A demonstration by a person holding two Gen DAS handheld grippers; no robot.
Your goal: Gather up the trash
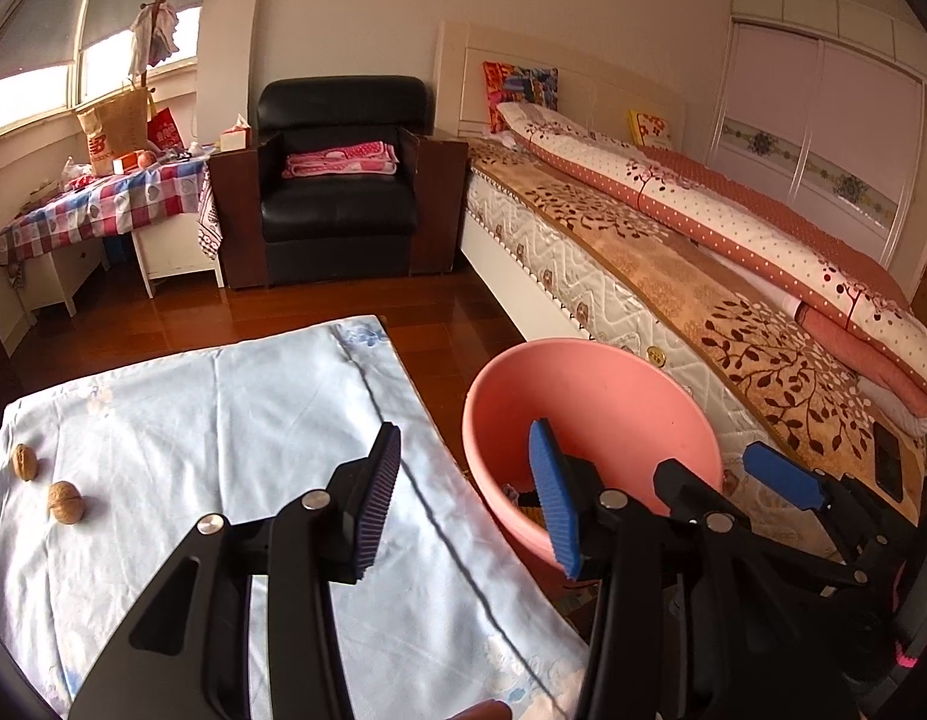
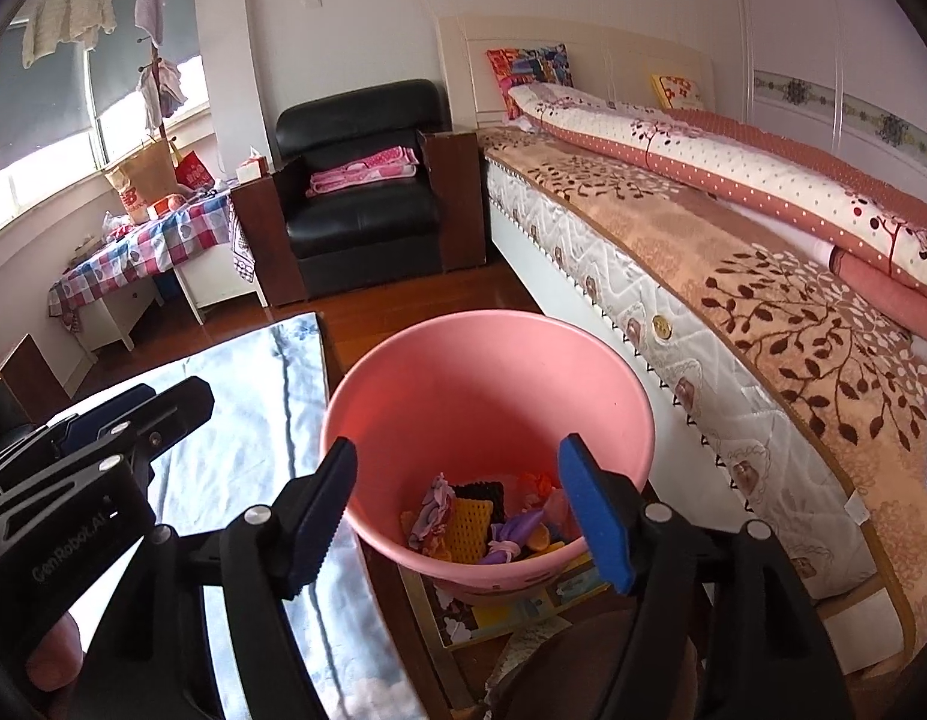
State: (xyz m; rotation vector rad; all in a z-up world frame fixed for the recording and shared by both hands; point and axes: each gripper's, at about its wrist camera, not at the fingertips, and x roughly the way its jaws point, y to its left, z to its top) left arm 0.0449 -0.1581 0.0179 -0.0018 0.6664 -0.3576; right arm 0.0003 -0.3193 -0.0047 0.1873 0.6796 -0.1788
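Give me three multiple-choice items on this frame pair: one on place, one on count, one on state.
1. Where does the round pink plastic bin stand?
A. between the cloth-covered table and the bed
B. on the black armchair
C. on the bed

2. How many brown walnuts lie on the pale blue cloth?
A. none
B. two
C. five

3. How is the right gripper?
A. shut on a walnut
B. shut, empty
C. open, empty

Key: 1 A, the bin sits on the floor in that gap; 2 B, two lie near the cloth's left edge; 3 C, its blue pads stand apart over the bin.
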